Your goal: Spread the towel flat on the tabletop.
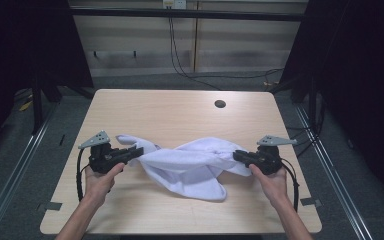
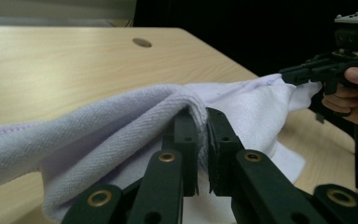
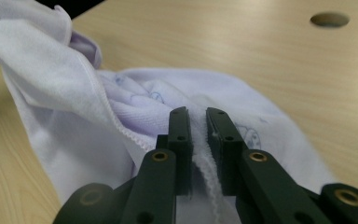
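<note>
Wooden table (image 1: 130, 107), white towel (image 1: 190, 165) stretched across its near middle.
Your left gripper (image 1: 139, 152) and right gripper (image 1: 236, 155) each pinch one end of it; lift both evenly and keep the cloth taut, so the sagging middle does not twist.

You see white towel (image 1: 190, 165) — soft woven cloth, matt, stitched hem. Table (image 1: 180, 110) — pale wood-grain top, smooth, faint sheen. Your left gripper (image 2: 203, 122) and right gripper (image 3: 198, 122): matt black plastic, brass-look rivets.
</note>
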The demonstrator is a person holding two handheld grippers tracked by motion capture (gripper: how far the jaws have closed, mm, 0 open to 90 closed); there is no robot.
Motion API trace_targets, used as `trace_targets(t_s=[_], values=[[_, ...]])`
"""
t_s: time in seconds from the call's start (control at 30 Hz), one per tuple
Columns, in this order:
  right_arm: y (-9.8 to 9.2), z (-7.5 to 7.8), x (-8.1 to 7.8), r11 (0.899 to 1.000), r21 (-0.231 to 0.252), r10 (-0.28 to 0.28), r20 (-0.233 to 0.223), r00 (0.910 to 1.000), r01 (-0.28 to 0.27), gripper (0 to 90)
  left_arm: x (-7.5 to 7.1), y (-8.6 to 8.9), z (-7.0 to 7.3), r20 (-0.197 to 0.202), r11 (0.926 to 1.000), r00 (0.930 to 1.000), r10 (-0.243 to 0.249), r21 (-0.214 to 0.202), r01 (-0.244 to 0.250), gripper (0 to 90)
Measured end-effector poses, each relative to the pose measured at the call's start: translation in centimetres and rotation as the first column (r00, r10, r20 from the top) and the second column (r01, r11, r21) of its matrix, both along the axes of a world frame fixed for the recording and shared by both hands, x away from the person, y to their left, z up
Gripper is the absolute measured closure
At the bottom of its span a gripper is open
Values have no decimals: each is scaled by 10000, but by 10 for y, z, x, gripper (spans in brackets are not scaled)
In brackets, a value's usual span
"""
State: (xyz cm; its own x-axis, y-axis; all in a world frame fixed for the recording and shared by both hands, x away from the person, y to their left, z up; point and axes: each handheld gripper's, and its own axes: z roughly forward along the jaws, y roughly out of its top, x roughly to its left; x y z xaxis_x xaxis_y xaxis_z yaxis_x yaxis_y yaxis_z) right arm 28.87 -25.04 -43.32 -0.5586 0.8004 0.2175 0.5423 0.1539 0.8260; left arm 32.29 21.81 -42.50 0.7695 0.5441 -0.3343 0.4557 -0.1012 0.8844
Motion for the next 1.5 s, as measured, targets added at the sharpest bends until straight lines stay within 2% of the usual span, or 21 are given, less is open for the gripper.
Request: trace_targets(t_s=[0.1,0.17,0.2,0.27,0.4,0.53,0.6,0.63,0.7,0.73,0.8,0.87,1.0,1.13,1.17,1.2,1.23,1.33,1.4,1.47,1.5], values=[[-8,17,0,9990,408,-182,392,9991,166,807,0,-4,12,303,9998,9995,-135,-114,138,847],[-11,26,4,9984,494,-309,517,9982,284,808,6,-10,24,580,9999,9983,-80,-61,84,847],[-11,26,4,9984,494,-309,517,9982,284,808,6,-10,24,580,9999,9983,-80,-61,84,848],[-14,39,18,9984,398,-430,581,9974,407,810,15,-14,34,760,9999,9971,89,56,-94,848],[-15,64,46,9963,595,-660,707,9953,619,811,38,-15,58,990,9983,9935,565,63,-574,848],[-15,91,74,9960,476,-798,979,9920,755,811,62,-12,89,1498,9929,9818,1170,55,-1191,848],[-12,110,88,9961,364,-848,1234,9887,808,812,68,-11,106,1731,9898,9746,1424,-284,-1395,848],[-11,117,91,9960,339,-862,1355,9870,823,812,69,-11,114,1920,9886,9699,1501,-445,-1442,848],[-8,136,96,9969,277,-772,1997,9768,731,811,65,-9,130,2403,9884,9589,1505,-582,-1406,848],[-7,144,96,9967,415,-770,2277,9707,694,811,63,-9,133,2490,9893,9577,1445,-560,-1347,848],[-8,149,94,9975,401,-667,2434,9676,587,811,55,-10,132,2694,9921,9550,1240,-165,-1241,847],[-8,141,92,9984,166,-559,2272,9723,535,811,48,-12,121,2730,9945,9582,859,338,-988,847],[-12,97,89,9980,-431,-412,1331,9902,473,804,42,-22,86,2100,9940,9770,360,931,-566,847],[-20,57,88,9981,-397,-458,495,9977,477,797,38,-29,64,1463,9963,9891,-140,859,14,847],[-21,52,86,9980,-443,-435,371,9984,452,799,30,-35,52,1269,9928,9899,-635,1095,496,847],[-21,52,86,9980,-443,-435,371,9984,452,799,30,-35,52,1269,9928,9899,-635,1095,496,846],[-24,39,77,9967,-763,-264,153,9995,275,802,24,-38,44,1130,9902,9902,-823,1218,684,846],[-32,22,60,9971,-734,-190,-27,9998,187,806,8,-45,24,704,9818,9880,-1378,1415,1269,840],[-40,6,44,9966,-803,-210,-294,9993,186,805,-5,-51,5,181,9745,9834,-1806,1390,1764,811],[-47,-8,32,9967,-771,-295,-502,9983,256,805,-20,-55,-12,-286,9661,9798,-1981,1629,2001,735],[-50,-16,26,9959,-857,-345,-640,9974,290,804,-25,-55,-19,-428,9595,9727,-2280,1598,2319,719]])
